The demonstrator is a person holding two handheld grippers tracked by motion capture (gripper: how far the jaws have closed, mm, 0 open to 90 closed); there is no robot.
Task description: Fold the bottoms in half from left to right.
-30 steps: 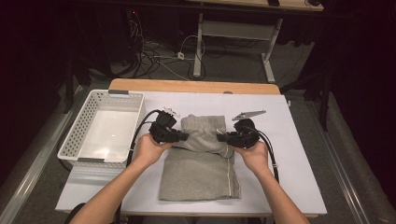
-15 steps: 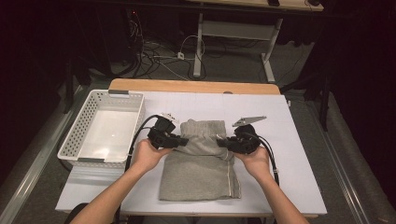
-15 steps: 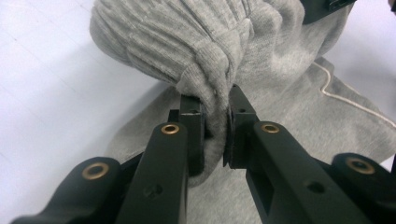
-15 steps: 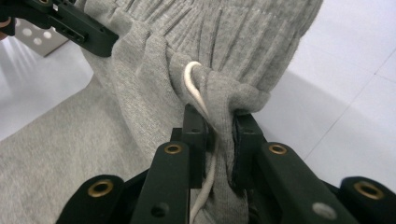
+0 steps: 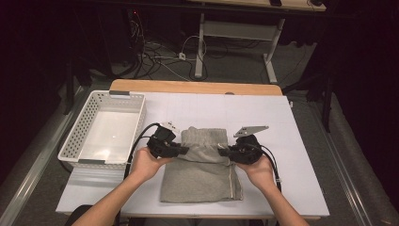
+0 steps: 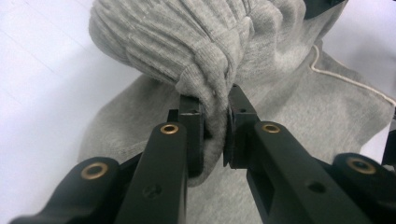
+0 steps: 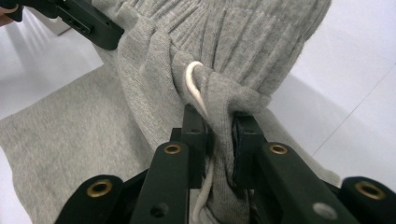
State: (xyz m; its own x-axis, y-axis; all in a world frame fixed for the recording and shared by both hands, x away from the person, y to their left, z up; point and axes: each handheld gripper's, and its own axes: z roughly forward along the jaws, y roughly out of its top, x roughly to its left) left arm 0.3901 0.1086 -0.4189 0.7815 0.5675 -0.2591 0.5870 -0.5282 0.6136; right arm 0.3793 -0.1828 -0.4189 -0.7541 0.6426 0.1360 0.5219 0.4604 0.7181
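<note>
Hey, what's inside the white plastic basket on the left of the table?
The white plastic basket shows a bare white floor from the high view, with nothing lying in it. Its near wall hides a thin strip of floor closest to the person, so that edge cannot be checked.

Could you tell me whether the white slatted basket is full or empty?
Empty: the white slatted plastic basket shows its bare white floor, with nothing lying inside it in the high view.
</note>
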